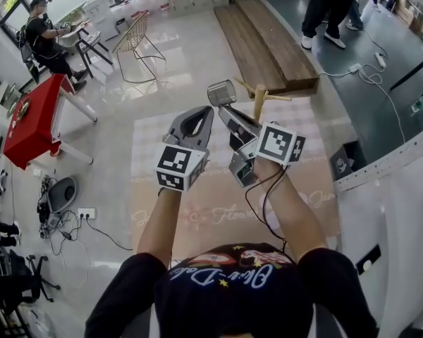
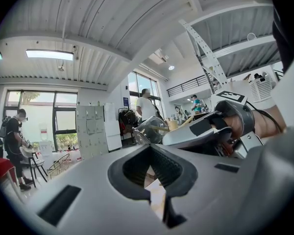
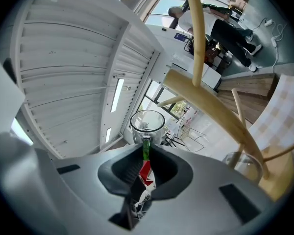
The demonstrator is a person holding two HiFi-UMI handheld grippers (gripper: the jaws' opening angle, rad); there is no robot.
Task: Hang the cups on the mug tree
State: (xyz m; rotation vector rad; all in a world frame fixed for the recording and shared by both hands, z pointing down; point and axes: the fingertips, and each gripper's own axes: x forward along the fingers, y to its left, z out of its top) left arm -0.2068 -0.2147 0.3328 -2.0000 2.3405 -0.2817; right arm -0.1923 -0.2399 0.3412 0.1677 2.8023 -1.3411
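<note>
My right gripper (image 1: 228, 109) is shut on the green handle (image 3: 146, 149) of a clear glass cup (image 1: 222, 92), which it holds raised, just left of the wooden mug tree (image 1: 259, 101). In the right gripper view the cup (image 3: 147, 122) sticks out past the jaws, mouth towards the camera. The tree's trunk (image 3: 211, 105) and a long peg (image 3: 197, 38) run close by on the right. A second glass cup (image 3: 243, 165) hangs low on the tree. My left gripper (image 1: 203, 113) is shut with nothing in it, beside the right one. From the left gripper view the held cup (image 2: 150, 129) shows ahead.
A checked rug (image 1: 218, 210) lies on the floor below the grippers. A long wooden platform (image 1: 268, 41) lies beyond the tree. A wire chair (image 1: 137, 41), a red table (image 1: 35, 118) and a seated person (image 1: 46, 37) are at the far left. A white table (image 1: 395, 203) stands at the right.
</note>
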